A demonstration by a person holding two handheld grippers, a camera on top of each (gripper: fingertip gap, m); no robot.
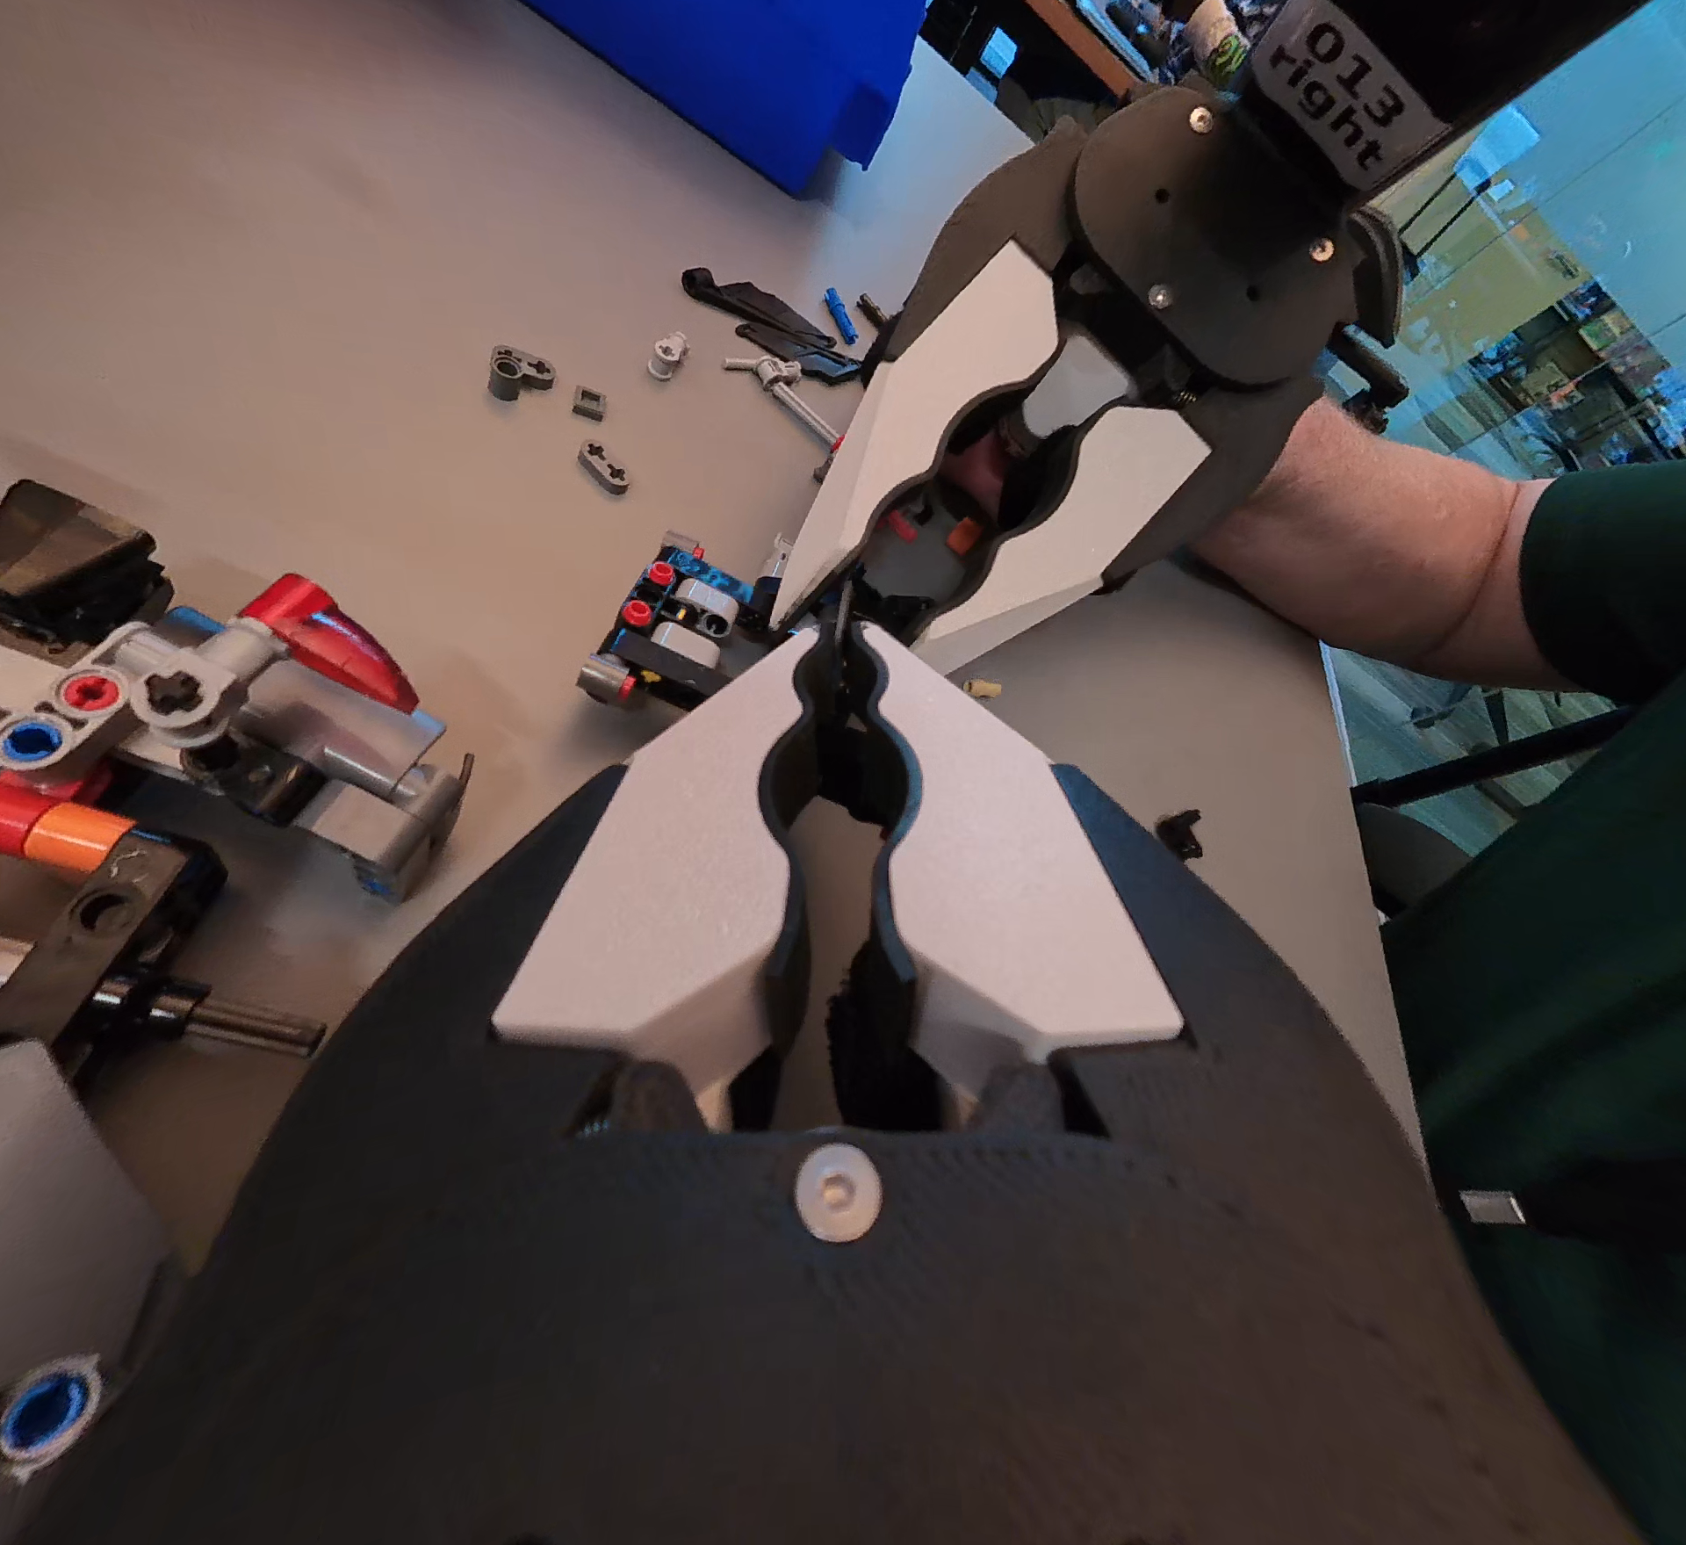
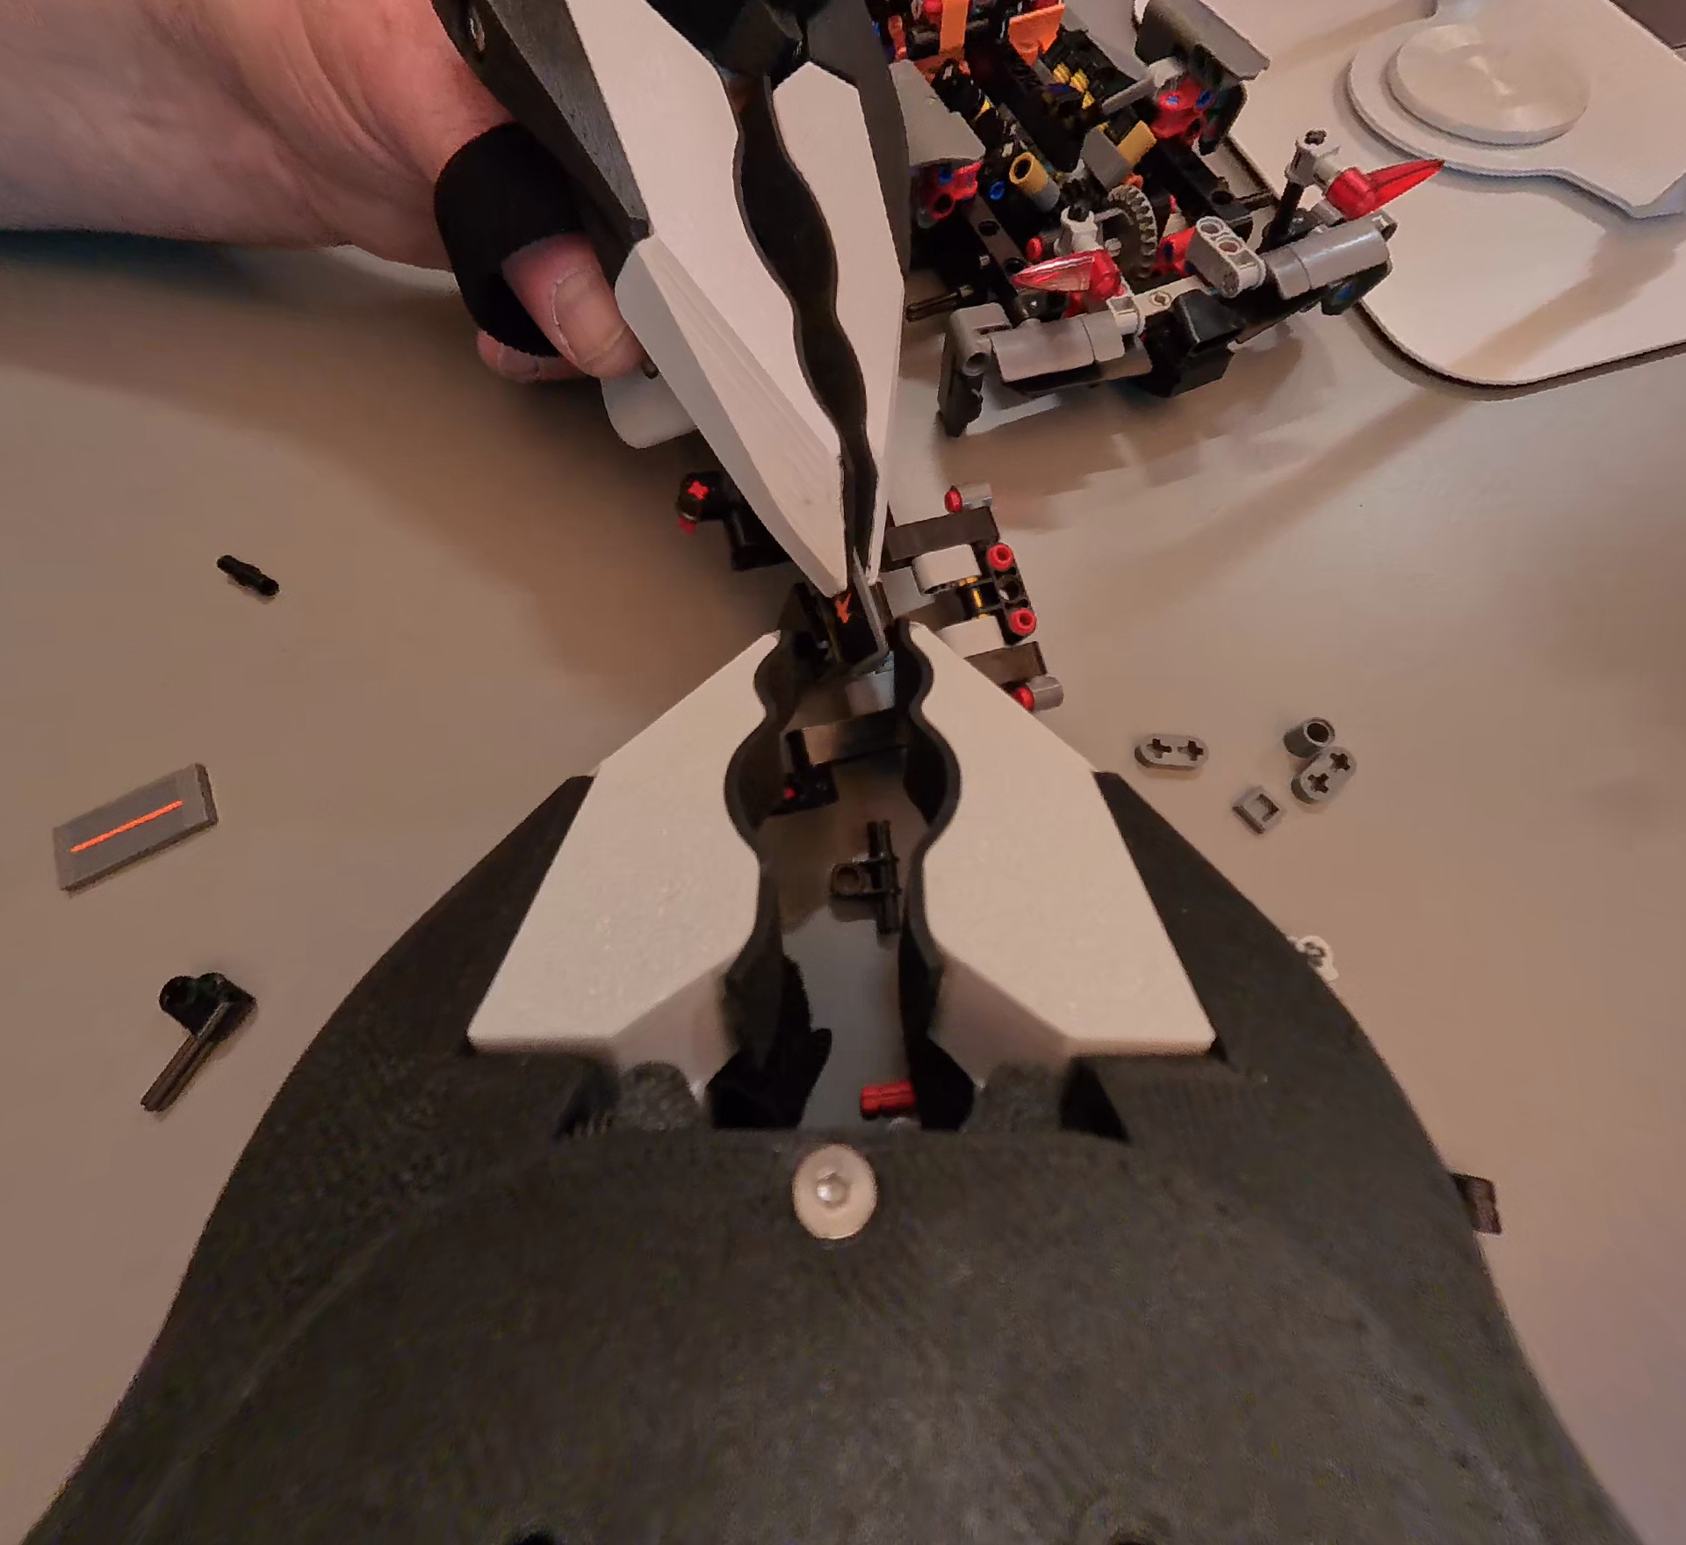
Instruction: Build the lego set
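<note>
At frame centre, your left gripper (image 2: pixel 858 579) pinches a thin black piece (image 2: pixel 844 621), tip to tip with your right gripper (image 2: pixel 844 652), which clamps the small black sub-assembly (image 2: pixel 958 589), likely steadying it. The main lego model (image 2: pixel 1095 160) waits upper right.

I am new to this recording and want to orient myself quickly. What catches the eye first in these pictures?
The two claws meet tip to tip at the centre: the left claw pinches a thin black piece over a small black-and-grey subassembly, facing the right claw. Behind, a large, partly built vehicle model full of red, orange and grey parts sits near the table's far edge. Loose grey connectors lie to the right.
</note>
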